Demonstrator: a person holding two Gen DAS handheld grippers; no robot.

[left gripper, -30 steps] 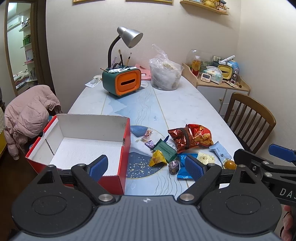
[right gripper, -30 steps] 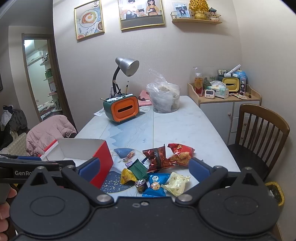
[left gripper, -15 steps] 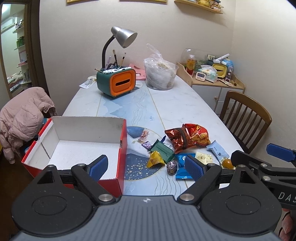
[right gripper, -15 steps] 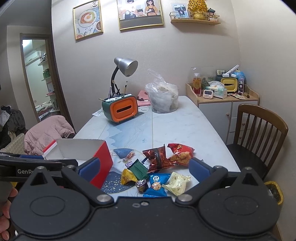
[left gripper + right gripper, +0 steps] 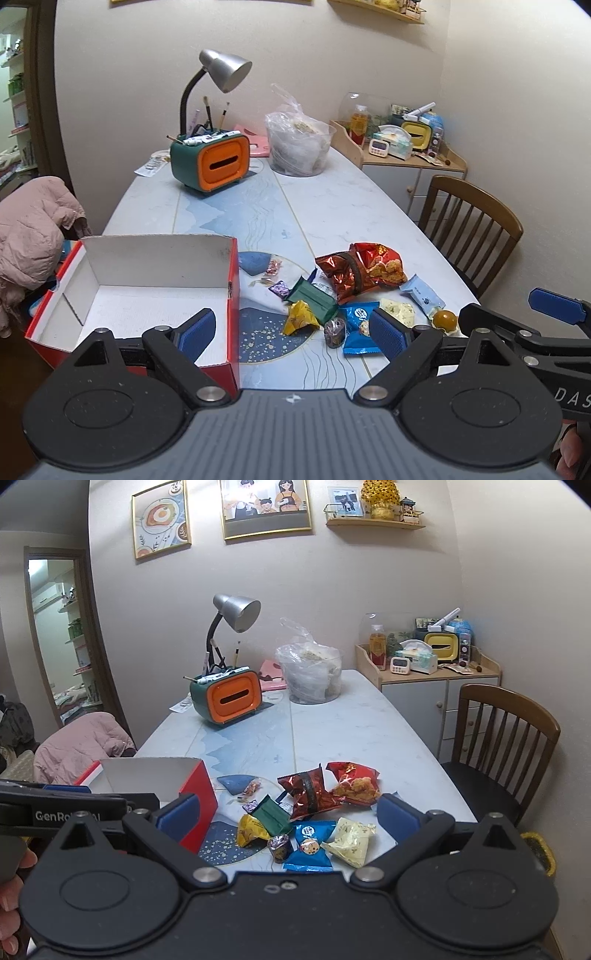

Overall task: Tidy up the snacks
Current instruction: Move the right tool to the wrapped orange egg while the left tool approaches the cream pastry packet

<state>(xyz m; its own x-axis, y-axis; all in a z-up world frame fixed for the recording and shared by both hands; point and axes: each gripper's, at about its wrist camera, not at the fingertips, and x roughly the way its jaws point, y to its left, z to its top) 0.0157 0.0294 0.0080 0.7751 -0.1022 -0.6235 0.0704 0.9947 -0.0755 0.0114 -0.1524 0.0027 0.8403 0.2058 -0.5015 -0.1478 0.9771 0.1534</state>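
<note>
Left wrist view: compared with a second ago, the table (image 5: 354,206) is seen from slightly farther back and lower, with the lamp (image 5: 221,70) nearer the middle; nothing on the table has been moved, so no snack is judged to be sorted yet. The left gripper (image 5: 291,326) is held wide apart, empty, touching nothing, hovering at the near edge. The open red box (image 5: 232,295) with white inside is seen at 9 o'clock, empty. The snacks are scattered just right of it, at 1 to 2 o'clock: a red chip bag (image 5: 364,269), a green packet (image 5: 314,297), a yellow packet (image 5: 299,319), a blue packet (image 5: 360,326). The right gripper's arm is seen at 3 o'clock.

Right wrist view: the framing is almost unchanged over the last second. The right gripper (image 5: 286,814) is also held wide apart and empty, above the pile. The blue packet (image 5: 310,843) and a cream packet (image 5: 351,840) lie at 12 o'clock between its fingers; the box (image 5: 195,797) stands at 10 o'clock.
</note>
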